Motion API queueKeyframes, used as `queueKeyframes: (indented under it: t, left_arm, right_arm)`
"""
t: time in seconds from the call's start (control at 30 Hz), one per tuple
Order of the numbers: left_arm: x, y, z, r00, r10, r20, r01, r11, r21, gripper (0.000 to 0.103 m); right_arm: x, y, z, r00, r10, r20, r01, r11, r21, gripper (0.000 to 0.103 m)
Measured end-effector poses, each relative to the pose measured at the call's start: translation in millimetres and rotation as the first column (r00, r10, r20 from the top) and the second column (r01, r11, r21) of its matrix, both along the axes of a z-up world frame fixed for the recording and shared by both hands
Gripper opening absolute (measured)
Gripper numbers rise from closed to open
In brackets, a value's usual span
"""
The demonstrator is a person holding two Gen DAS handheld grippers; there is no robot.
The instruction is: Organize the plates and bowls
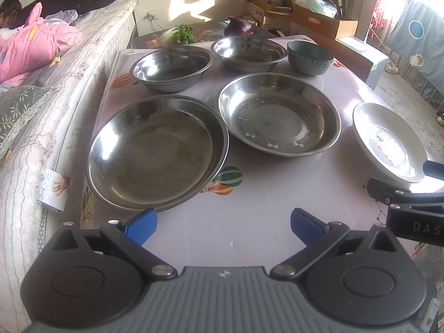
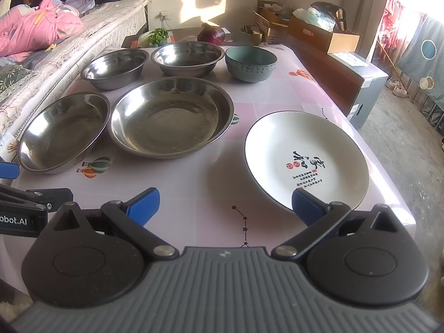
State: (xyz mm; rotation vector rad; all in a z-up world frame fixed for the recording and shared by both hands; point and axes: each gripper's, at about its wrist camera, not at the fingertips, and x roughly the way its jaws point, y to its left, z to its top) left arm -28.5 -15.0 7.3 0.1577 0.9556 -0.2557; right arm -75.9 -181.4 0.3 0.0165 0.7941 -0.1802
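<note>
1. The left gripper [image 1: 223, 226] is hovering low over the near part of the counter [image 1: 249, 194], its blue fingers [image 1: 141, 225] spread wide and holding nothing.
2. The right gripper [image 2: 225, 204] is sitting just right of the left one, fingers [image 2: 144, 203] also spread wide with nothing between them.
3. The near-left steel plate [image 1: 156, 152] is lying just ahead of the left gripper's left finger, its near rim almost at the fingertip; whether they are touching cannot be told.
4. The second steel plate [image 1: 279, 113] is resting ahead of the left gripper's right finger, just beside the first plate, rims close together.
5. The white plate [image 2: 306, 159] with black and red calligraphy is lying directly ahead of the right gripper's right finger, whose tip is overlapping its near rim in the right wrist view; contact cannot be told.
6. In the left wrist view that white plate [image 1: 388, 141] is sitting far right of the fingers, next to the right gripper's black linkage.
7. Two steel bowls are standing side by side beyond the plates: one [image 1: 172, 69] far ahead of the left finger, the other [image 1: 248, 52] far ahead between the fingers.
8. The teal bowl [image 1: 309, 57] is standing right of the steel bowls, far ahead of the right finger, apart from the white plate.
9. A purple cabbage [image 2: 211, 34] and some greens [image 2: 158, 36] are lying past the bowls.
10. A bed [image 1: 69, 83] is running along the counter's left side.
</note>
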Motion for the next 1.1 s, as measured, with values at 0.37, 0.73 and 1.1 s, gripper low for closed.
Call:
queueKeyframes:
  t: [0.37,0.73,1.1]
  left_arm:
    - [66.8,12.9,50.6,0.986,0.044,0.159,-0.049,0.998,0.028,0.103]
    - [150.5,39.0,63.9,0.972,0.121,0.203,-0.126,0.992,0.010,0.103]
    - [216.1,76.1,24.9,0.962,0.198,0.186,-0.195,0.980,-0.035,0.102]
  right_arm:
    - [39.3,-10.7,46.4,0.988,0.066,0.137,-0.066,0.998,-0.004,0.102]
    - [134.3,9.2,78.1,0.958,0.229,0.174,-0.246,0.966,0.083,0.102]
    - [242.0,49.6,58.5,0.919,0.330,0.215,-0.378,0.891,0.251,0.102]
